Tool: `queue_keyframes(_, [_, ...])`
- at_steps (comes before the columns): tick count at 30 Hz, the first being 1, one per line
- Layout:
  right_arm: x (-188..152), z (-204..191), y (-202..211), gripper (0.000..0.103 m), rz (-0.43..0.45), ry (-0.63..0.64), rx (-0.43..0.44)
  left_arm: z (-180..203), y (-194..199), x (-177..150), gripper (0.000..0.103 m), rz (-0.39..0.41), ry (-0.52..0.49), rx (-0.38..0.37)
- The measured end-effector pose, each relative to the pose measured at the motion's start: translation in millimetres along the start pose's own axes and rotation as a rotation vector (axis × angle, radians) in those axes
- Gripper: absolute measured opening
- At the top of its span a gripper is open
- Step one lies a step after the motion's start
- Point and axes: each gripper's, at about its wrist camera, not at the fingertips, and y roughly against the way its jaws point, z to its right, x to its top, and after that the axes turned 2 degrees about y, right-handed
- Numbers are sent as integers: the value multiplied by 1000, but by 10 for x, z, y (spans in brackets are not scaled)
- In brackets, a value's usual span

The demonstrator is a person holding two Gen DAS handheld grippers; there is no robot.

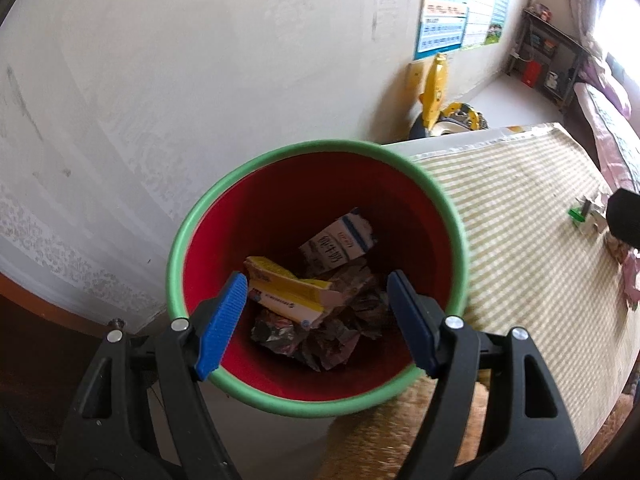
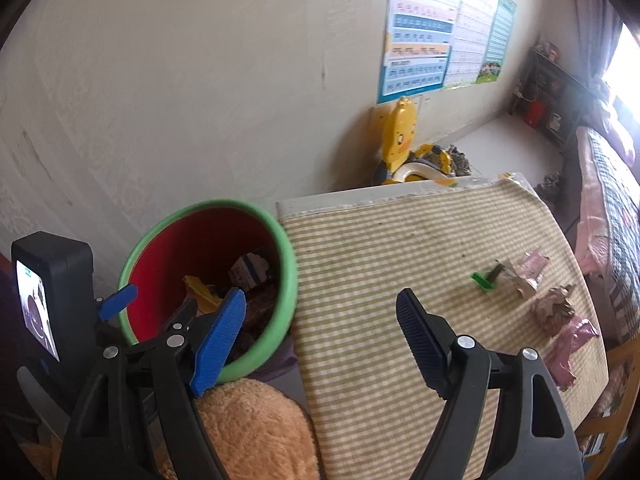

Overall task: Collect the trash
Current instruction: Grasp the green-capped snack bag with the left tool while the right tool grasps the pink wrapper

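Jaws of right gripper [image 2: 320,338] and left gripper [image 1: 314,316] wide, empty; crumpled pink wrappers [image 2: 554,312] on counter [image 2: 380,260]: light, soft, pinch mid-crumple.

Table [image 2: 400,280] w/ striped cloth [image 2: 380,360]. On cloth, far right: green clip [image 2: 483,281] touching crumpled paper [image 2: 520,278], brown wad [image 2: 554,308] and pink wrapper [image 2: 570,350] near it.
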Motion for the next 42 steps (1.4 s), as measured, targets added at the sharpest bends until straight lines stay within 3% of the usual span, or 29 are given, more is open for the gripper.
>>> queue_keyframes(8, [-331,395,263,79,-69,-17,0,390,176,20,70,35,-76,-4])
queue_keyframes(20, [-978,1373,128,79,-176,-229,-89,1275,225,-83,70,29,-261,-37])
queue_keyframes(30, [-1195,2035,23,79,-198,-357,-138,1867,173,-149,70,8,-376,-55])
queue_keyframes(38, [-1270,2317,-71,79,-202,-396,-159,2253,102,-195,70,-10,-438,-89])
queue_keyframes(42, [-1292,2605,-147,79,-157,-434,-214,2471,106,-217,70,-6,-470,-124])
